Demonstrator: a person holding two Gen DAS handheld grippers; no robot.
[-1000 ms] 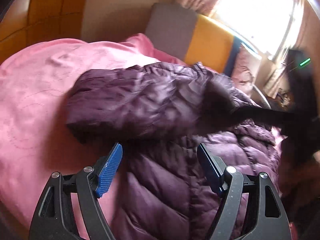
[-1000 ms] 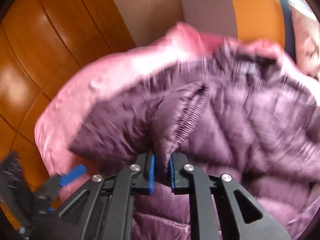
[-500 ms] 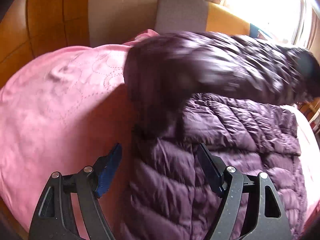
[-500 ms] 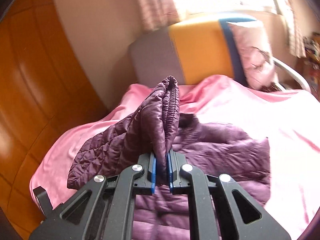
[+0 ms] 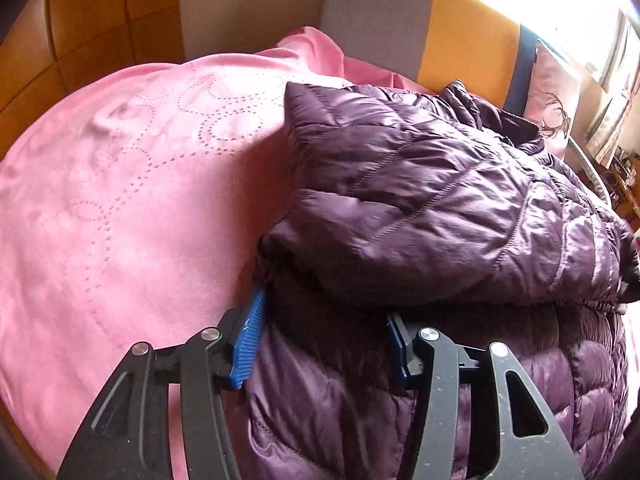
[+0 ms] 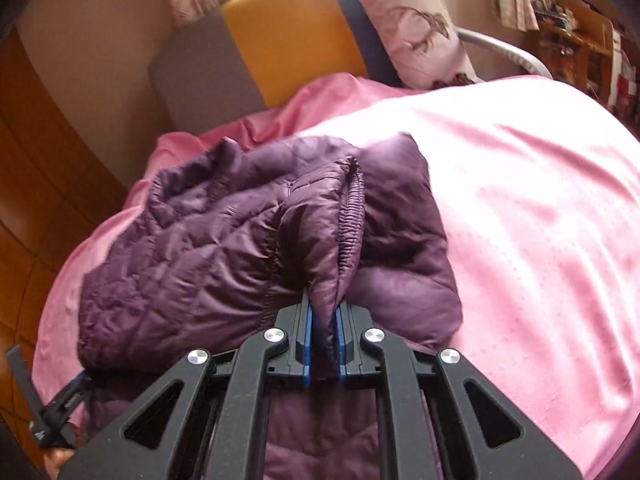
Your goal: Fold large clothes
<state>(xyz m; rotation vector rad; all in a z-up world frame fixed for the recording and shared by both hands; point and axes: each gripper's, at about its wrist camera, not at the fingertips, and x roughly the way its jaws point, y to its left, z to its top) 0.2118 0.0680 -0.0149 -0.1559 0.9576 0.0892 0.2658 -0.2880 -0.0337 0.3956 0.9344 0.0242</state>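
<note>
A dark purple quilted puffer jacket (image 5: pixel 432 208) lies on a pink bedspread (image 5: pixel 120 208). Its sleeve is folded across the body. My left gripper (image 5: pixel 324 336) is open, its blue pads (image 5: pixel 250 340) straddling the jacket's near left edge under the folded sleeve. My right gripper (image 6: pixel 324 336) is shut on the sleeve's elastic cuff (image 6: pixel 352 220) and holds it low over the jacket (image 6: pixel 200 248). The left gripper (image 6: pixel 60 404) also shows at the bottom left of the right wrist view.
A grey, yellow and blue headboard (image 6: pixel 288 40) stands at the far end with a pink patterned pillow (image 6: pixel 408 20). Wooden wardrobe panels (image 5: pixel 80 20) line the left side. Cluttered shelves (image 6: pixel 592 48) stand at the far right. The bedspread (image 6: pixel 540 220) extends right.
The right gripper carried the sleeve across and lowered it onto the jacket body. The left gripper moved forward, now straddling the jacket's edge.
</note>
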